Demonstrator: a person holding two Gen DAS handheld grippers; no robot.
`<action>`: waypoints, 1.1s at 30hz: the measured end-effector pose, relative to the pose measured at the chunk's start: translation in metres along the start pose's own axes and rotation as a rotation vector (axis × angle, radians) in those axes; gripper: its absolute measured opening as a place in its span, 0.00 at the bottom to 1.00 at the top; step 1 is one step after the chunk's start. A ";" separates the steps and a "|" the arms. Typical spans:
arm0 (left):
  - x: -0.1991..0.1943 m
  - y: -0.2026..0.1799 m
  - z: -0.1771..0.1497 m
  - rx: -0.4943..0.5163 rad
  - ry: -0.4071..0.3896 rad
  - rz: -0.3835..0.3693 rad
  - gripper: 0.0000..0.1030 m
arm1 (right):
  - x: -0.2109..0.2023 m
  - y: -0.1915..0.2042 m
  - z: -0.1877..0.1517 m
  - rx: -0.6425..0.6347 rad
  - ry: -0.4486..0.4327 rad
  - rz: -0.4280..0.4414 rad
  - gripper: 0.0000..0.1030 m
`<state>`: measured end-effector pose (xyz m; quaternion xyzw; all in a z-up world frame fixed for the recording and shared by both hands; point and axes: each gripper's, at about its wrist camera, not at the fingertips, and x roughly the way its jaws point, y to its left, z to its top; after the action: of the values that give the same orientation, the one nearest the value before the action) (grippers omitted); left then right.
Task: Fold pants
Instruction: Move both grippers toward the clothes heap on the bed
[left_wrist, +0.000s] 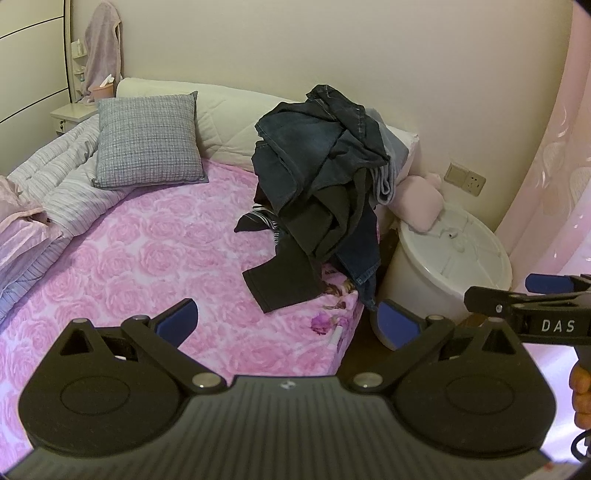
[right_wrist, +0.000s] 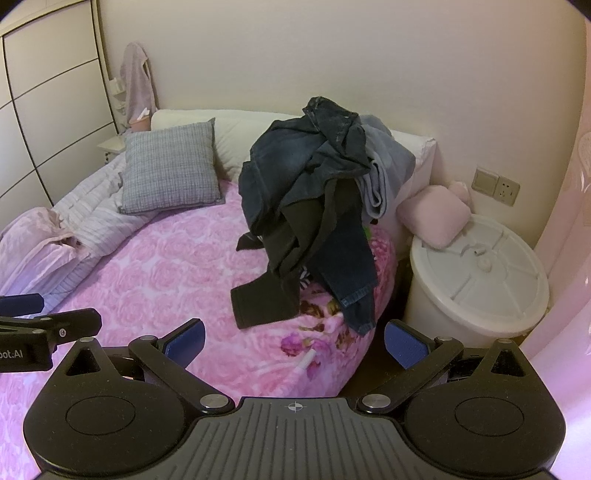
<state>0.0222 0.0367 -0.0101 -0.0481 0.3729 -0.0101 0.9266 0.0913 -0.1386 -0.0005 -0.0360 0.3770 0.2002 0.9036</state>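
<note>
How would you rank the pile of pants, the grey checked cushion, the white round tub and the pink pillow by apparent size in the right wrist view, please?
1. pile of pants
2. white round tub
3. grey checked cushion, close to the tub and farther away, so unsure
4. pink pillow

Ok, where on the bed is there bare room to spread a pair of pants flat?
The pink rose blanket lies bare between the grey pillow, the striped quilt and the clothes pile. The bed's right corner is crowded by that pile, with the white bin beside it.
</note>
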 end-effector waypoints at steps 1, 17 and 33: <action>0.000 0.002 0.000 -0.001 0.000 -0.001 0.99 | 0.001 0.001 0.000 0.000 0.001 -0.001 0.98; 0.015 0.021 0.006 -0.017 0.026 0.011 0.99 | 0.022 0.010 0.006 0.016 0.026 0.011 0.98; 0.072 0.034 0.032 -0.084 0.047 0.053 0.99 | 0.072 -0.029 0.045 0.048 -0.012 0.074 0.86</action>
<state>0.0959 0.0693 -0.0406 -0.0770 0.3956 0.0288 0.9147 0.1778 -0.1312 -0.0210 0.0008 0.3773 0.2244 0.8985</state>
